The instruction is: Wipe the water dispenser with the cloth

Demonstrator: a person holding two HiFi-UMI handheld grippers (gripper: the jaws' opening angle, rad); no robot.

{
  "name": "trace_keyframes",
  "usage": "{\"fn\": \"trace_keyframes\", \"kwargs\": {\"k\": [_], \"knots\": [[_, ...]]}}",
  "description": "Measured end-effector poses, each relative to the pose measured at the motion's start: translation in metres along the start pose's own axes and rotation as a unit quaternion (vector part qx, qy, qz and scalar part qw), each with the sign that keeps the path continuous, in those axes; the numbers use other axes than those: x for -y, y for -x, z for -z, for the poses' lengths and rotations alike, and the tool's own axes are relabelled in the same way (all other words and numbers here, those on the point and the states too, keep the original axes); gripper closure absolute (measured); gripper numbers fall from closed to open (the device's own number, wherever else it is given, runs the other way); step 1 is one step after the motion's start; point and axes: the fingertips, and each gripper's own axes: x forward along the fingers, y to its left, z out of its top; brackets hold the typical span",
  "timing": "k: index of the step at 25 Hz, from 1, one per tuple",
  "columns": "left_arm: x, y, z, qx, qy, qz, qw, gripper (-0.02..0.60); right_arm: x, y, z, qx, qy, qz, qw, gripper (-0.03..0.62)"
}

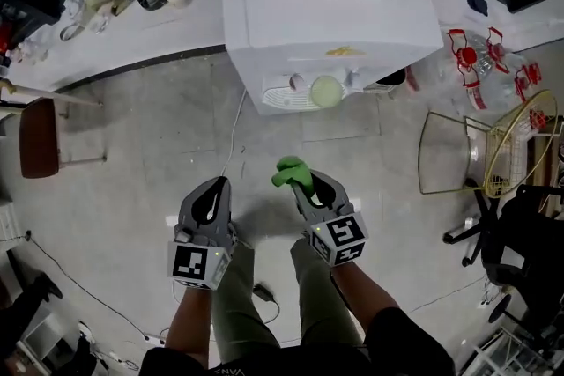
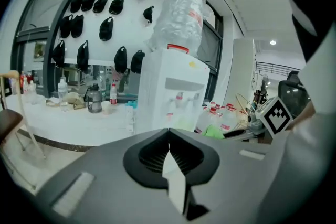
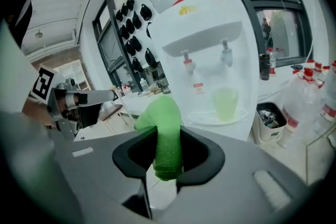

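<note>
The white water dispenser [image 1: 330,22] stands ahead of me with a pale green cup [image 1: 325,90] on its drip tray; it also shows in the left gripper view [image 2: 173,94] and the right gripper view [image 3: 210,55]. My right gripper [image 1: 304,186] is shut on a green cloth [image 1: 291,173], which sticks up between its jaws [image 3: 164,136]. My left gripper [image 1: 211,196] is shut with nothing in it, its jaws pressed together [image 2: 169,157]. Both grippers hang over the floor, well short of the dispenser.
A curved white counter [image 1: 115,31] with bottles and cups runs at the left. A wooden stool [image 1: 40,136] stands at far left. Empty water jugs [image 1: 480,66], a wire rack [image 1: 493,150] and a black chair [image 1: 520,233] crowd the right. A cable [image 1: 233,132] trails on the floor.
</note>
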Motion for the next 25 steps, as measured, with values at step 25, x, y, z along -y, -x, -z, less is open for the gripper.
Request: {"fn": "trace_keyframes", "kwargs": {"k": [25], "knots": [[-0.051, -0.128, 0.16, 0.095, -0.068, 0.002, 0.9931, 0.578, 0.064, -0.231, 0.078, 0.084, 0.209, -0.048, 0.973, 0.485]]}}
